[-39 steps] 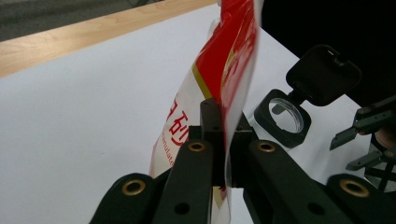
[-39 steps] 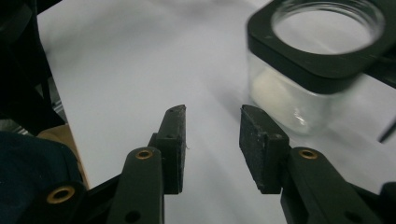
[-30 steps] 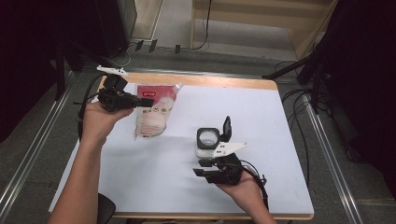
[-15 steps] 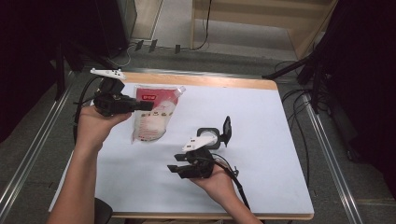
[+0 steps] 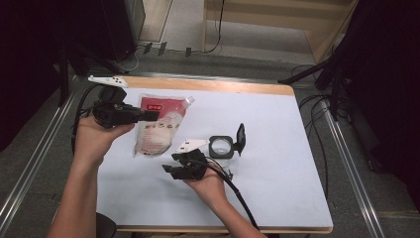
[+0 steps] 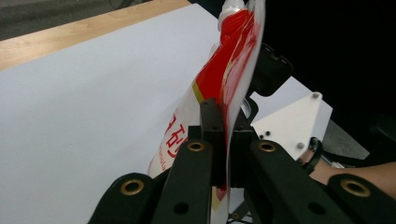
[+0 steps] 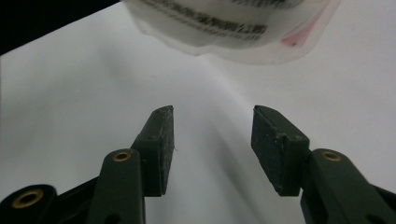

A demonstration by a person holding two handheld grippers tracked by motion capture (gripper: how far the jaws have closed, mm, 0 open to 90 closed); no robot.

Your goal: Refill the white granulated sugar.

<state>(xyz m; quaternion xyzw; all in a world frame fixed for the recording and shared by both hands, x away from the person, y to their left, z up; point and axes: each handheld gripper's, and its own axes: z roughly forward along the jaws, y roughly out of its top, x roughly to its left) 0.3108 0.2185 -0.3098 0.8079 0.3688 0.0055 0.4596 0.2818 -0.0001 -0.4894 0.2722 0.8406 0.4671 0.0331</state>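
Red-and-white refill pouch lies on the white table, left of centre, spouted top toward the far edge, bottom edge toward the person. Left gripper is clamped tight on the pouch's left side seam near the top; in the left gripper view the film stands pinched edge-on between the jaws. Pouch looks soft and floppy, contents likely to slosh and sag; glossy film probably slick, so flat welded seams and the stiff corner by the spout seem the safest holds, not the bulging belly. Right gripper hovers just short of the pouch's bottom edge, jaws parted and just now opening wider, nothing between them; the right gripper view has the pale bottom seam just ahead of the pads. A second hold there should steady the sag. Just right of this hand, a small clear container with black flip lid open: easy to knock with wrist or cable. Rest of tabletop bare.
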